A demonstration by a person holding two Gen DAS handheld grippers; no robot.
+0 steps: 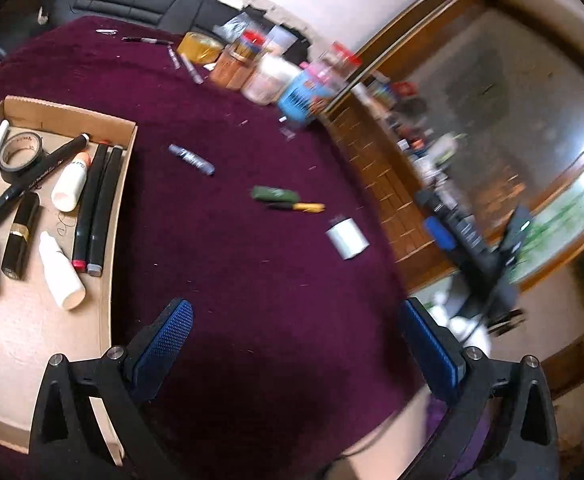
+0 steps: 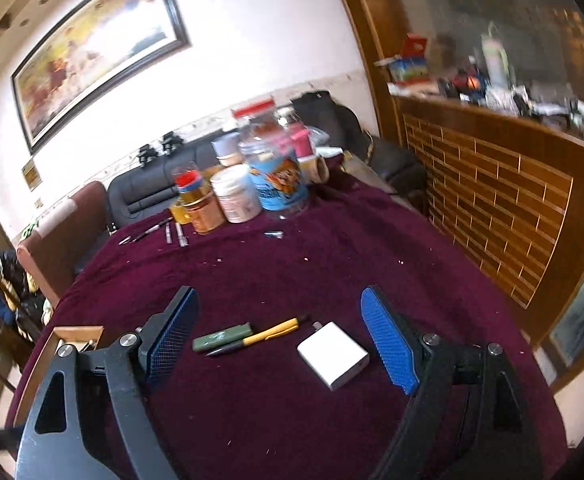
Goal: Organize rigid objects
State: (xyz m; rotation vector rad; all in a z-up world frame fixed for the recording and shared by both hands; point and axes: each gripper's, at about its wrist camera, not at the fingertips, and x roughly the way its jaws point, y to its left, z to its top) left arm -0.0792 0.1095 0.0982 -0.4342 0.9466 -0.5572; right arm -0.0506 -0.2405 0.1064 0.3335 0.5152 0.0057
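Both grippers hover above a surface [image 2: 292, 420] covered in dark maroon cloth. The right gripper [image 2: 279, 336] is spread wide and empty; between and just beyond its blue-padded fingers [image 2: 388, 340] lie a white charger block [image 2: 334, 354], nearest the right finger, a yellow-and-black pen [image 2: 259, 336], and a green lighter-shaped object [image 2: 221, 337] close to the left finger, none touched. The left gripper [image 1: 292, 336] is likewise spread and holds nothing, with bare cloth between its fingers. In its view the same three items lie farther ahead, with a blue-grey marker [image 1: 191, 159] beyond them. To the left of this gripper sits a shallow cardboard tray [image 1: 109, 216] containing black markers, a roll of black tape [image 1: 19, 156], two white bottles and a black lipstick tube [image 1: 20, 236]. Jars and containers [image 2: 247, 176] cluster at the far edge of the surface.
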